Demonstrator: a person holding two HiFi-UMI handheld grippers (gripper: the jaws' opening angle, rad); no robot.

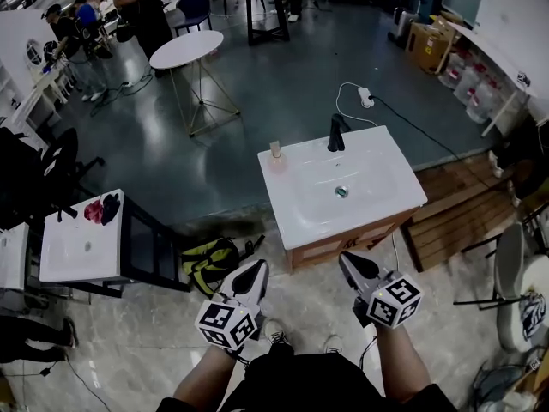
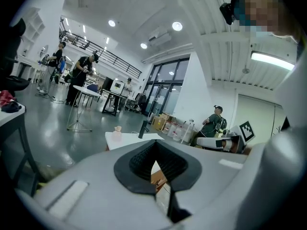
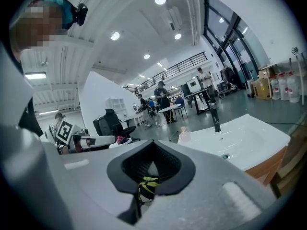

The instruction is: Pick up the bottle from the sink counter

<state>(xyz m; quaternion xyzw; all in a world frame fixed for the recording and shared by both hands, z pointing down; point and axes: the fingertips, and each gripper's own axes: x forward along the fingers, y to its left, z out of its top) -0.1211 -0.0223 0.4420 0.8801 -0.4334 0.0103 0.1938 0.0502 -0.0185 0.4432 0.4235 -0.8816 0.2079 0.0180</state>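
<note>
A small pale pink bottle (image 1: 276,155) with a tan cap stands upright on the back left corner of the white sink counter (image 1: 377,174), left of the black faucet (image 1: 336,134). Both grippers hover low near my body, well short of the counter's front edge. My left gripper (image 1: 256,270) is shut and holds nothing; my right gripper (image 1: 348,261) is also shut and holds nothing. In the left gripper view the bottle (image 2: 117,129) shows far ahead above the shut jaws of the left gripper (image 2: 154,143). In the right gripper view the bottle (image 3: 184,134) stands beyond the right gripper (image 3: 152,146).
A yellow-green backpack (image 1: 210,260) lies on the floor left of the sink cabinet. A small white table (image 1: 77,247) with a red and dark cloth stands at left. A wooden pallet (image 1: 455,209) and a chair (image 1: 515,273) are at right. A round table (image 1: 186,50) and people are farther back.
</note>
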